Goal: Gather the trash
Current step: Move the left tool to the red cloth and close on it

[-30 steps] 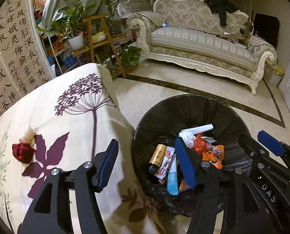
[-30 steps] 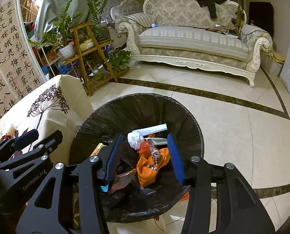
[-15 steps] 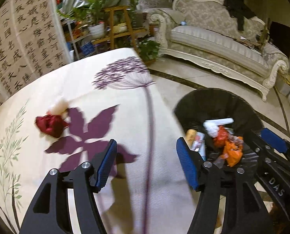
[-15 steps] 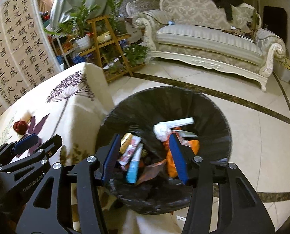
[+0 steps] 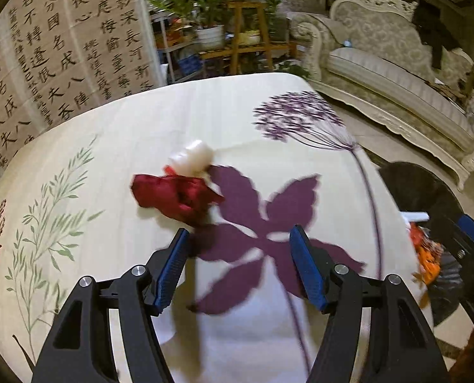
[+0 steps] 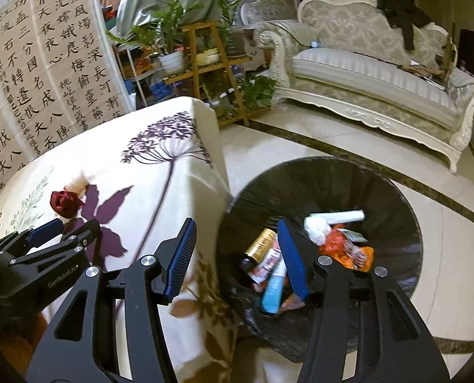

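Left wrist: red wrapper ahead.

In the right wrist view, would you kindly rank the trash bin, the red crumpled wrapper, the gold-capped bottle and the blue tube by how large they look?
1. Trash bin, by far the largest.
2. Blue tube and gold-capped bottle: they look alike, and both are partly hidden, so I won't rank them.
3. Red crumpled wrapper looks smallest, though it lies farther from the camera.

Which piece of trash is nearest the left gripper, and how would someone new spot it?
Start at the table with the cream flowered cloth, beside the black bin. Near its middle, just ahead of the open left gripper, lies a crumpled red wrapper. A white wad touches its far side; the wrapper is the only dark red lump on the cloth.
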Tool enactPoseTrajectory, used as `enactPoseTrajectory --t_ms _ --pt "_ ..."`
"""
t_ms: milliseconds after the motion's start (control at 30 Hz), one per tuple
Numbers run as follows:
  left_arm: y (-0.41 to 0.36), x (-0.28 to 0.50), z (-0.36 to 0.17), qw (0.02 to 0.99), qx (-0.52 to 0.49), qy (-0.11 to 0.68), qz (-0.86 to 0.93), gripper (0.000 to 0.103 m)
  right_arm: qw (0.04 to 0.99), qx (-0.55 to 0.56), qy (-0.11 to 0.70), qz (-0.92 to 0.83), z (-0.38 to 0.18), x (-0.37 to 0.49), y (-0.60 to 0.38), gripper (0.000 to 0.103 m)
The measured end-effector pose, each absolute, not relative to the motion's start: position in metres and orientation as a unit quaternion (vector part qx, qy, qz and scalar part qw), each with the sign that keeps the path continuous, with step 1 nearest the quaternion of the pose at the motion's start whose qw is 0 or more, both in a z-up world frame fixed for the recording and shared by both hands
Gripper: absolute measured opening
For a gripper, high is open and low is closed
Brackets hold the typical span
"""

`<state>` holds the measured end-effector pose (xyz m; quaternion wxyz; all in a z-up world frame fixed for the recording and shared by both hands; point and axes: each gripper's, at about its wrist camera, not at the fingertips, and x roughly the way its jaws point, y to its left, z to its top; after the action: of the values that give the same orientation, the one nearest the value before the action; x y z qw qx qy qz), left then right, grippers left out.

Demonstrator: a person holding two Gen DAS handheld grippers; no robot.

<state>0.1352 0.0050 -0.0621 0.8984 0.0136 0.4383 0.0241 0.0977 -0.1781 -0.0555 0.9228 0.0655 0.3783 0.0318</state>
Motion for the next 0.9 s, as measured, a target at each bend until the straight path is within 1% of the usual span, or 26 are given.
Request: enactPoseTrajectory --t_ms 100,133,167,200,300,400,900 --pt "0.016 0.147 -0.063 0.896 0.005 0.443 0.034 0.064 0.923 0.063 0.377 0.041 -0.054 0.102 -0.170 0.052" --pt "0.018 0.150 -0.063 0.896 0.004 0.443 0.037 0.064 0.923 0.062 0.377 0.044 -0.054 0.103 -0.168 0.053" --pt "0.021 0.155 -0.063 0.895 0.004 0.443 0.041 0.064 0.923 0.062 0.376 0.046 -0.053 0.104 -0.165 0.058" --pt "0.023 0.159 -0.063 0.895 0.004 0.443 0.046 0.065 0.924 0.062 0.375 0.048 -0.052 0.105 -0.164 0.059" --pt "0.031 0.171 -0.065 0.892 -0.005 0.448 0.052 0.067 0.923 0.061 0.377 0.054 -0.052 0.108 -0.160 0.059" --pt "0.036 0.174 -0.066 0.891 -0.010 0.450 0.055 0.068 0.921 0.060 0.380 0.058 -0.054 0.109 -0.156 0.059" --pt "0.074 0.142 -0.065 0.888 -0.030 0.453 0.073 0.069 0.918 0.052 0.385 0.076 -0.054 0.101 -0.140 0.059"
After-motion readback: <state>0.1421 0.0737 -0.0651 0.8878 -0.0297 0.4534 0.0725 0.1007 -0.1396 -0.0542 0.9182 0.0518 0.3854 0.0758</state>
